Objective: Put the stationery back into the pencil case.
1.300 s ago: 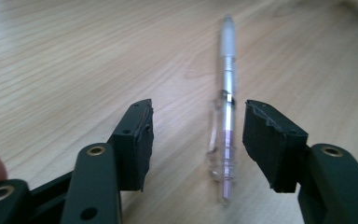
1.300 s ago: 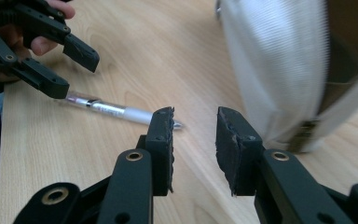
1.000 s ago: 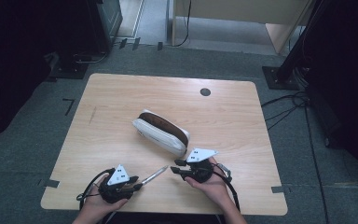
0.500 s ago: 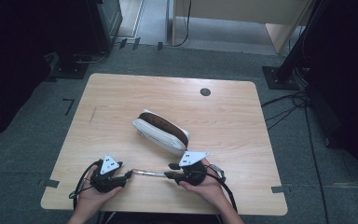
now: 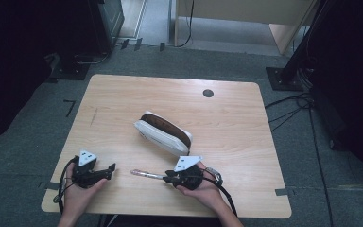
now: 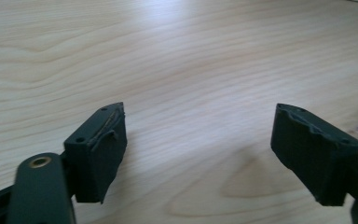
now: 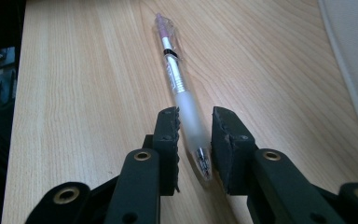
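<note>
Wooden table [image 5: 123, 104] lies under your hands. Your right gripper [image 7: 195, 135] pinches the pen [image 7: 179, 88] near its tip, and its jaws have just squeezed closer. Your left gripper [image 5: 108, 169] has just spread its jaws wide with nothing between them, apart from the pen.

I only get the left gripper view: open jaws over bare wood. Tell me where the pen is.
Observer: The pen is between the jaws of the right gripper, which have just been closing on its frosted grip.
Operator: Place my left gripper relative to it.
Observer: In the high view the left gripper, whose jaws have just been opening with nothing between them, stands apart from the pen's free end, near the front edge of the table.
Operator: Report anything else on the table.
Observer: A white pouch with a brown opening lies beyond the right gripper, around mid-table.
</note>
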Demonstrator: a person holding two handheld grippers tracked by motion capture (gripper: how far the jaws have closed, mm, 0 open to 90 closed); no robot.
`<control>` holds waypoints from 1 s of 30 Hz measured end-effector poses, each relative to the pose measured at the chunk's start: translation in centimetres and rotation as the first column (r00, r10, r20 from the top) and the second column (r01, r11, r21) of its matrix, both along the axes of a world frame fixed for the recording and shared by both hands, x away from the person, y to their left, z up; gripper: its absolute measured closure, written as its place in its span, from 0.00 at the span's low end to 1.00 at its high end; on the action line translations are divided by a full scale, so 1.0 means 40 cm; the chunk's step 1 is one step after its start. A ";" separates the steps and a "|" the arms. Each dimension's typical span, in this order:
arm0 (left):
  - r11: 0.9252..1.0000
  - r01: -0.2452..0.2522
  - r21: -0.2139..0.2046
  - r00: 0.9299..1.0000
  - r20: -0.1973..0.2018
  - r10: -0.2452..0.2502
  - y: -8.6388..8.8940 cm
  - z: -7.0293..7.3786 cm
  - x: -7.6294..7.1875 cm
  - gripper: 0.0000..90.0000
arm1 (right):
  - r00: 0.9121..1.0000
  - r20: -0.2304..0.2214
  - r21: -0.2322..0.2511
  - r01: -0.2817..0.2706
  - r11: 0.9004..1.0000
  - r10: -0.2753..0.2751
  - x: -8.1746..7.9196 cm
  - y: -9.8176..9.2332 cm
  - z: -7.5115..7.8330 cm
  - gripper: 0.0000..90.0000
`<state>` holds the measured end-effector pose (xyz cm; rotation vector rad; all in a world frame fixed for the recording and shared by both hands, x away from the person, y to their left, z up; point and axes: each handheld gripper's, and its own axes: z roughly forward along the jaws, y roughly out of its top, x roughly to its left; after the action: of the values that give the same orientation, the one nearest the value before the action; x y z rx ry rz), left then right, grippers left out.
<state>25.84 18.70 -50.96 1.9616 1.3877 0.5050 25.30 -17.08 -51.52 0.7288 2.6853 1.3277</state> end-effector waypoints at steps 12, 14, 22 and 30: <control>0.995 -0.095 0.017 0.995 -0.017 0.095 0.062 -0.009 0.022 0.18 | 0.999 0.051 -0.061 -0.002 0.998 0.005 -0.012 0.019 -0.008 0.88; 0.996 -0.090 0.026 0.996 -0.012 0.091 0.059 -0.010 0.022 0.18 | 0.998 0.061 -0.067 -0.002 0.998 0.006 -0.015 0.021 -0.007 0.88; 0.994 -0.081 0.075 0.997 0.016 0.080 0.039 -0.019 0.020 0.15 | 0.997 0.070 -0.033 0.039 0.999 -0.036 -0.017 0.014 0.007 0.90; 0.994 -0.085 0.072 0.996 0.022 0.084 0.036 -0.020 0.021 0.16 | 0.991 0.108 0.034 0.073 0.997 -0.076 -0.027 -0.015 0.061 0.90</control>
<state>26.68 20.15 -51.77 1.9567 1.4639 0.6200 24.20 -17.70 -49.07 0.7294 2.5339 1.3511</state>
